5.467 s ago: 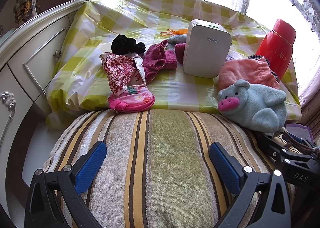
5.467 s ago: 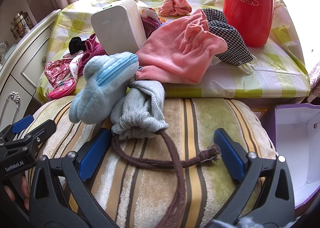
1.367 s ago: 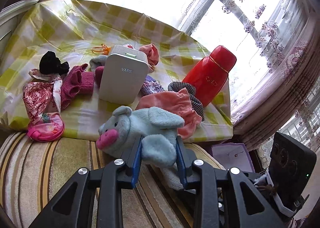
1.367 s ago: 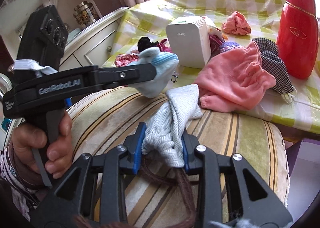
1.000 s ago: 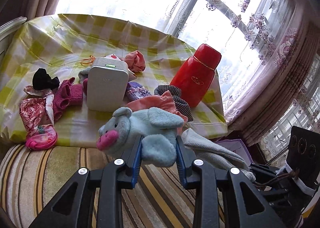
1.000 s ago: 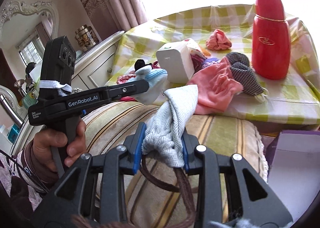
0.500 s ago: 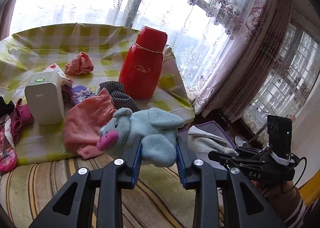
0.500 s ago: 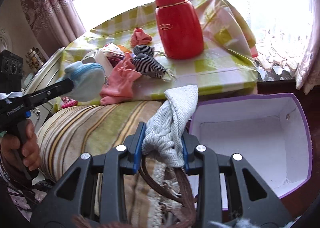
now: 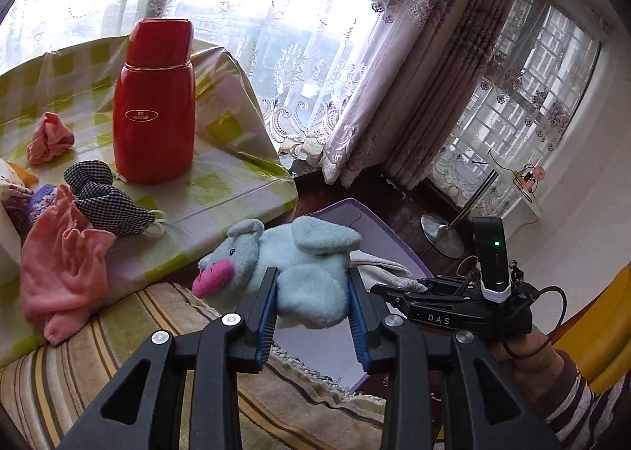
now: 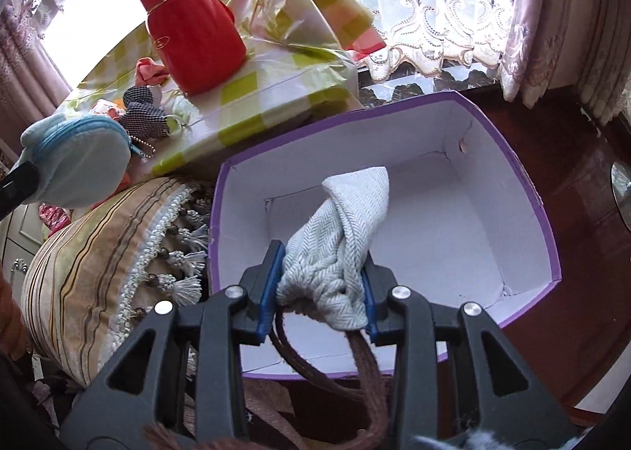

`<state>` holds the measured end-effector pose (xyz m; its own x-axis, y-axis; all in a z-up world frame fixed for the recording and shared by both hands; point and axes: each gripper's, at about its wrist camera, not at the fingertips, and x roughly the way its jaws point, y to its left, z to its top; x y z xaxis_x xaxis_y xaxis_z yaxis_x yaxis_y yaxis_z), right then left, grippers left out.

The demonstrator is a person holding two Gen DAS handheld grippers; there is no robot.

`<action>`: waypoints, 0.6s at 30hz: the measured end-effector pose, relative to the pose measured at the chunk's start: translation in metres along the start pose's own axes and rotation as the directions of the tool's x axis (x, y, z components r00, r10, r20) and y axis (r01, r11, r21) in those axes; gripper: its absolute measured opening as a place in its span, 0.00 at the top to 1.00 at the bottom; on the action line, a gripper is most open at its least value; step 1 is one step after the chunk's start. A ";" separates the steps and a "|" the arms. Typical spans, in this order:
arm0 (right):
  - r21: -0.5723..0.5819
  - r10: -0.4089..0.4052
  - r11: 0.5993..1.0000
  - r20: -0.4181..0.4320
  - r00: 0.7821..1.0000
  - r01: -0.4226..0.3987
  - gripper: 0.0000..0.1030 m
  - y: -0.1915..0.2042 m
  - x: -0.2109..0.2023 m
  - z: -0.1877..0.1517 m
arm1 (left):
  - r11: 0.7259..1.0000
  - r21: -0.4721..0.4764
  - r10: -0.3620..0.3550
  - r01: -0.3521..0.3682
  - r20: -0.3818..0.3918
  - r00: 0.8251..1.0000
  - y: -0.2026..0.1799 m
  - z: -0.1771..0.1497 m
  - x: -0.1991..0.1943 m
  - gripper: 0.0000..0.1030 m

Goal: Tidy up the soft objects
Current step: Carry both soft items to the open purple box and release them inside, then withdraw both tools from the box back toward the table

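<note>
The purple cardboard box with a white inside (image 10: 524,189) sits on the dark floor beside the striped fringed cushion (image 10: 98,253); nothing lies on its bare bottom. The tall red flask (image 9: 154,103) on the checked tablecloth (image 9: 236,182) bears a gold oval label, too small to read. The right gripper (image 10: 321,292), marked "DAS", hangs over the box. Its jaws have just been easing apart, pads touching the grey herringbone pouch (image 10: 343,233). The left gripper (image 9: 313,316), also easing, pinches the pale blue plush pig (image 9: 292,264).

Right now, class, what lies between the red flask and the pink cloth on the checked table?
In the left wrist view, a black-and-white checked cloth lies between the red flask and the pink cloth.
</note>
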<state>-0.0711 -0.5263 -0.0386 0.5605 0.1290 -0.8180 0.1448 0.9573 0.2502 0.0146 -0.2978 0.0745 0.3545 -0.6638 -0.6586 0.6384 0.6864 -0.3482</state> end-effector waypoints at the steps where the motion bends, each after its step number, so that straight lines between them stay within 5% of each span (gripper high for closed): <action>1: 0.012 -0.011 1.000 -0.006 1.000 0.011 0.59 -0.005 0.002 0.000 | 1.000 0.007 -0.013 0.013 -0.015 1.000 -0.005 0.001 0.006 0.60; 5: 0.031 -0.069 0.997 -0.028 0.997 0.070 0.45 -0.022 0.008 -0.004 | 1.000 0.027 -0.013 0.015 -0.055 0.998 -0.011 0.003 0.021 0.41; 10: 0.008 -0.158 0.987 -0.059 0.986 0.159 0.31 -0.038 0.023 -0.011 | 1.000 0.004 -0.002 0.002 -0.069 0.998 -0.004 -0.002 0.022 0.41; 13: 0.025 -0.252 0.967 -0.081 0.964 0.255 0.31 -0.050 0.028 -0.017 | 0.999 -0.032 0.003 -0.005 -0.066 0.998 0.007 -0.005 0.018 0.41; 18: 0.194 -0.426 0.892 0.061 0.903 0.408 0.29 -0.077 -0.006 -0.019 | 0.998 -0.066 0.011 -0.015 -0.057 0.998 0.016 -0.006 0.014 0.41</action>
<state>-0.1008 -0.5961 -0.0631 0.4941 -0.3070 -0.8134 0.5161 0.8565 -0.0097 0.0260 -0.2945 0.0554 0.3220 -0.6381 -0.6994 0.5869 0.7142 -0.3814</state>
